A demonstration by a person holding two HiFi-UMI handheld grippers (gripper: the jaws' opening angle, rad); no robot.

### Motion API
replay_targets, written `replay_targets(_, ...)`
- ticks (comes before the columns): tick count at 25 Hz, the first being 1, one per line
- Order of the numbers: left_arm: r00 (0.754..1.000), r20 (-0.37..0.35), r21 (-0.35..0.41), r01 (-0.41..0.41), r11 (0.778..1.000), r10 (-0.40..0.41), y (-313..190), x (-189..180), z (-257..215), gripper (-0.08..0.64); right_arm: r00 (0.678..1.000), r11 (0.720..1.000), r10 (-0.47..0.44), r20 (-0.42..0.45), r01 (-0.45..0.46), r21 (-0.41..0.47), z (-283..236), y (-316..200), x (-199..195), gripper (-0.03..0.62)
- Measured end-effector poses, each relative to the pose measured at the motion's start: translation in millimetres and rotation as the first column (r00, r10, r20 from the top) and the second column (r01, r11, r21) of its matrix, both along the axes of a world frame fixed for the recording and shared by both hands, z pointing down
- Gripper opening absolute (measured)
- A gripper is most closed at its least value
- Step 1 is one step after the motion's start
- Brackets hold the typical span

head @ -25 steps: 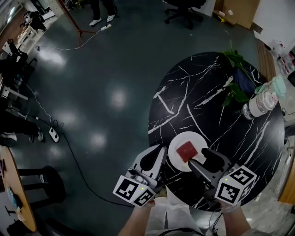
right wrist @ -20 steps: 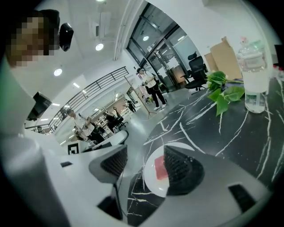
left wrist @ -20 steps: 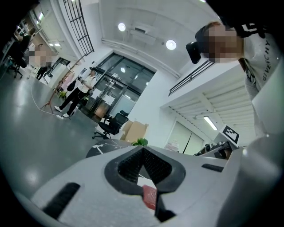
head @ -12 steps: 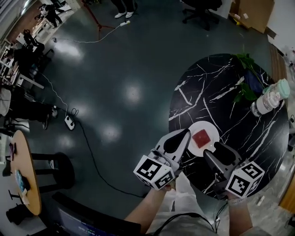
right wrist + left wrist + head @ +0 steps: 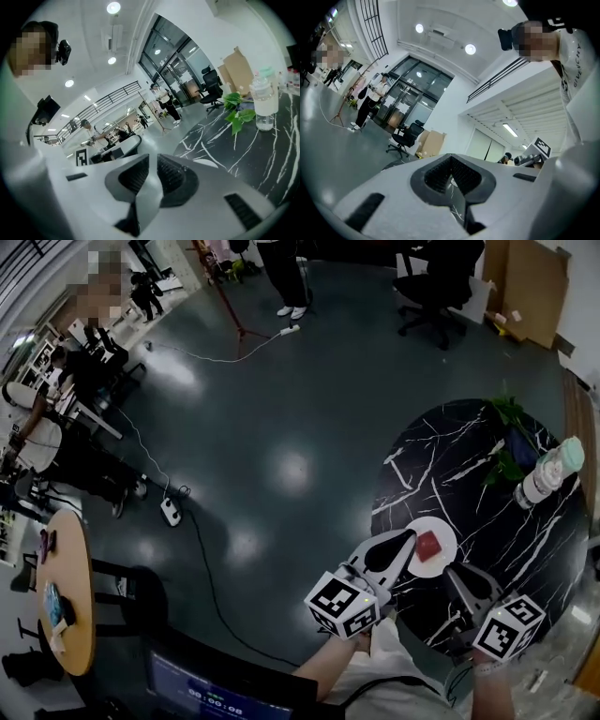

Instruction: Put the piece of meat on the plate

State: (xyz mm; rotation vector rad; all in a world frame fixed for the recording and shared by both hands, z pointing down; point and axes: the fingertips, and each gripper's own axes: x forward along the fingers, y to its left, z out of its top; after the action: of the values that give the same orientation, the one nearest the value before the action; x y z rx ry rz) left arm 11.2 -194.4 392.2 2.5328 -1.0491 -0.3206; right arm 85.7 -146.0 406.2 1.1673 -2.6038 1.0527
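Note:
The red piece of meat (image 5: 428,545) lies on the small white plate (image 5: 446,532), near the front left edge of the black marble table (image 5: 487,484). My left gripper (image 5: 405,538) hangs just left of the plate, raised above the table edge, with its jaws together and nothing in them (image 5: 452,176). My right gripper (image 5: 457,571) is on the near side of the plate, apart from it. Its jaws (image 5: 150,173) are closing, a narrow slit is left, and nothing is between them. A pale sliver of the plate (image 5: 208,162) shows past them.
A water bottle (image 5: 548,472) and a green plant (image 5: 511,442) stand at the table's far right. On the floor are a power strip with its cable (image 5: 172,512), a red stand (image 5: 225,296) and an office chair (image 5: 441,277). A round wooden table (image 5: 66,606) is at the left, with people beyond it.
Both grippers have risen and drawn back from the plate, which looks smaller and farther. The right jaws, wide apart before, have come nearly together. The meat stays on the plate.

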Motion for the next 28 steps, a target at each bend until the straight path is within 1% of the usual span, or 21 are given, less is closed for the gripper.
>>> replay_targets(4, 1.0, -0.01, 0.03, 0.012, 0.999, -0.012, 3, -6, -23, 0.006, 1.0, 0.999, -0.017, -0.01, 0.017, 0.051, -22, 4, -8, 0.044)
replay_targets(9, 1.0, -0.012, 0.068, 0.017, 0.998, -0.017, 4, -9, -40, 0.006, 0.999, 0.996, -0.024, -0.023, 0.026, 0.091, -36, 10, -8, 0.035)
replay_targets(14, 1.0, -0.007, 0.097, 0.0, 0.995, 0.001, 8, -6, -54, 0.006, 1.0, 0.993, -0.001, -0.008, 0.002, 0.121, -47, 15, -4, 0.029)
replay_targets(20, 0.999, -0.001, 0.097, -0.036, 0.995, 0.036, 16, 6, -57, 0.006, 0.999, 0.99, 0.033, 0.023, -0.035, 0.136, -53, 19, 4, 0.029)
replay_targets(23, 0.999, 0.002, 0.097, -0.05, 0.994, 0.05, 18, 10, -58, 0.006, 0.998, 0.984, 0.068, 0.014, -0.069, 0.164, -55, 19, 12, 0.027)
replay_targets(25, 0.998, 0.003, 0.097, -0.055, 0.994, 0.055, 18, 11, -57, 0.006, 0.995, 0.977, 0.094, 0.01, -0.094, 0.19, -57, 17, 18, 0.012)
replay_targets(28, 0.998, 0.005, 0.097, -0.061, 0.993, 0.061, 20, 12, -57, 0.006, 0.994, 0.973, 0.112, 0.01, -0.112, 0.202, -62, 17, 22, 0.012)
